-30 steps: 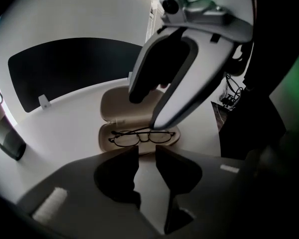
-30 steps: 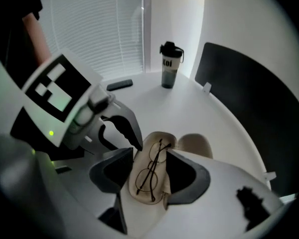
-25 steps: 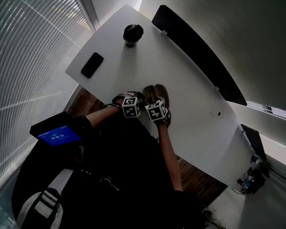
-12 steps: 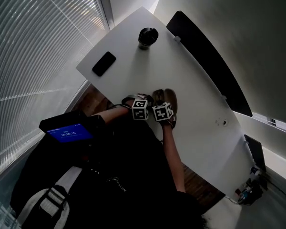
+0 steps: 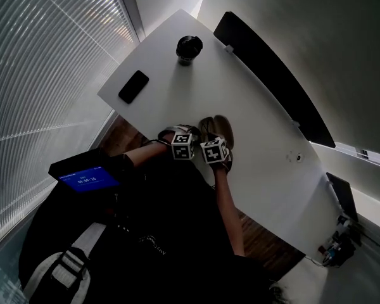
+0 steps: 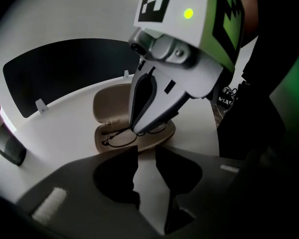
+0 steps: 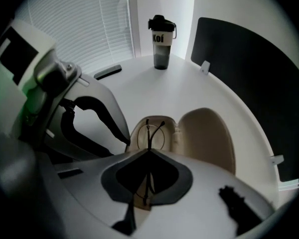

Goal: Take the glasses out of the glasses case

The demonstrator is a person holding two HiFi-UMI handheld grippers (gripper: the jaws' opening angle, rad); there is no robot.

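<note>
Already the glasses case (image 7: 209, 133) lies open on the table (image 7: 154, 88), its lid folded back, so that part is done. The glasses (image 7: 150, 132) sit folded in the case's tray, not yet lifted. The right gripper (image 7: 149, 151), reaching down into the case, has just been closing its jaws and pinches the thin frame between them. The left gripper (image 6: 146, 151) hovers at the case's near edge, jaws apart and empty. What is left is the lift out.

Table (image 5: 253, 106): smooth matt white. Glasses case (image 7: 204, 133): smooth matt beige shell. Glasses (image 6: 120, 137): thin dark wire frame. Phone (image 5: 133, 87) on table: glossy black. Bottle (image 7: 161, 44): dark translucent plastic.
</note>
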